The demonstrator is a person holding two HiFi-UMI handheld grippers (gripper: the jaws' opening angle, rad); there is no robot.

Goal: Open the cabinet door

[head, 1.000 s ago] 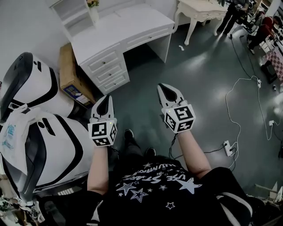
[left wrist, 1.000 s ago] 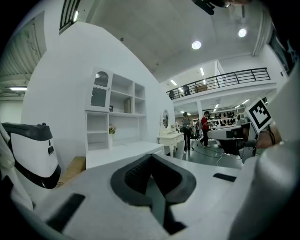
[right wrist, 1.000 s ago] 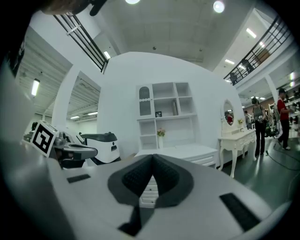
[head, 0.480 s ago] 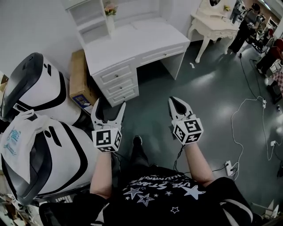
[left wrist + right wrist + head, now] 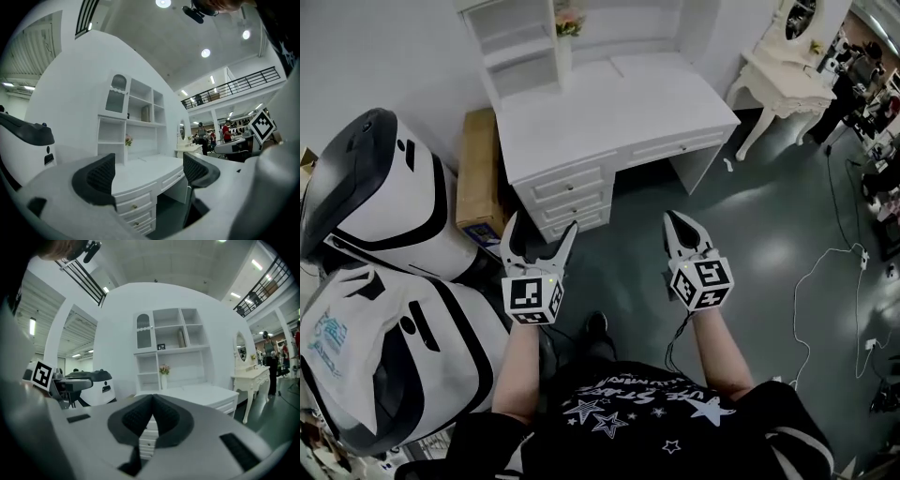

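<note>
Left gripper (image 5: pixel 542 232) jaws just opened wide, nothing inside. Right gripper (image 5: pixel 679 221) pinched shut, empty. White desk (image 5: pixel 609 112) ahead, apart; top door (image 5: pixel 117 95) maybe glass.

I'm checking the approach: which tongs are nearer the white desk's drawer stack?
Left. The left tongs, jaws just opening and empty, point at the drawer stack close ahead; the shut right tongs sit farther right, before the knee gap.
</note>
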